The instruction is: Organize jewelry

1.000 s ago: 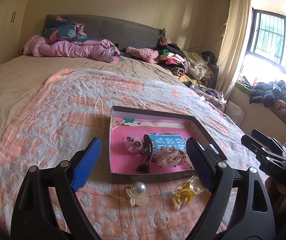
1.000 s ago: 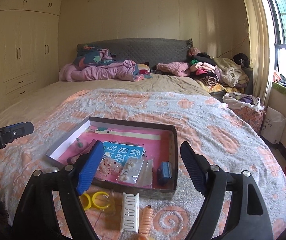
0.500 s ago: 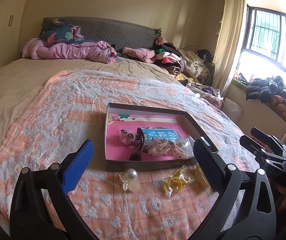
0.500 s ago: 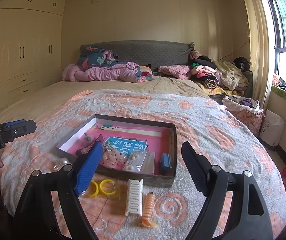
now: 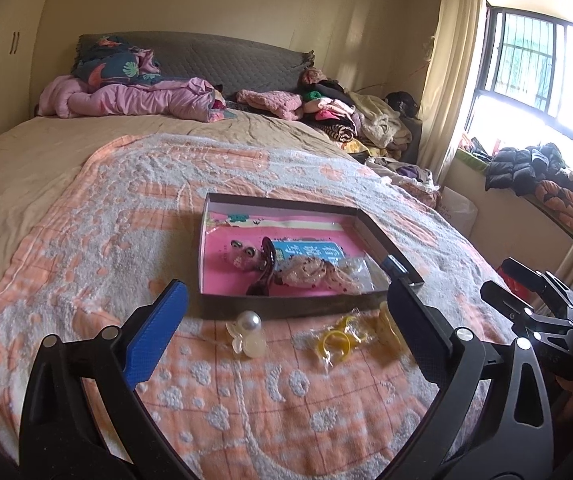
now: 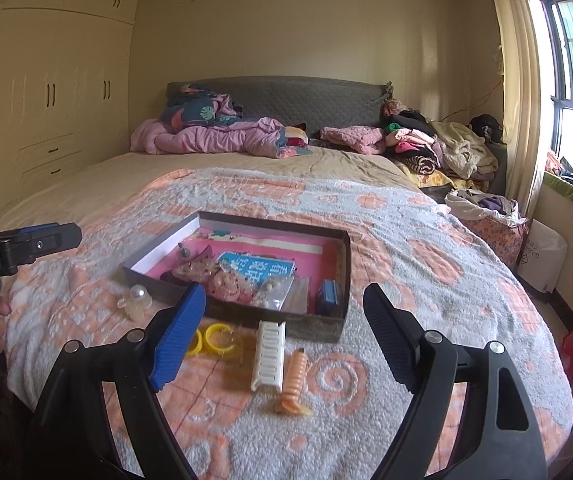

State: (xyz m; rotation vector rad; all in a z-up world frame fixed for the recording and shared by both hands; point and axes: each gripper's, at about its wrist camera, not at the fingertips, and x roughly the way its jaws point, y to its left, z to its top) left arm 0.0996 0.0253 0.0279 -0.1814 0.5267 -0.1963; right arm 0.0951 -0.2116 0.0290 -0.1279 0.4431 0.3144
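A shallow dark box (image 5: 298,308) with a pink lining lies on the bed; it also shows in the right wrist view (image 6: 338,256). It holds a blue card, a dark hair clip (image 5: 264,276), bagged jewelry and a small blue item (image 6: 328,294). In front of it on the blanket lie a pearl clip (image 5: 248,332) (image 6: 137,298), bagged yellow rings (image 5: 336,342) (image 6: 214,336), a white comb clip (image 6: 269,354) and an orange spiral piece (image 6: 292,380). My left gripper (image 5: 286,332) is open and empty, held back above the pearl clip. My right gripper (image 6: 284,332) is open and empty above the white comb clip.
An orange-and-white blanket (image 5: 106,240) covers the near half of the bed. Pink bedding (image 5: 126,96) and piled clothes (image 5: 346,116) lie near the grey headboard. A window ledge with jackets (image 5: 534,168) is at right. Wardrobes (image 6: 46,100) stand at left.
Both grippers have pulled back and up from the box, so the box and the loose pieces look smaller and farther. Both stay open and empty.
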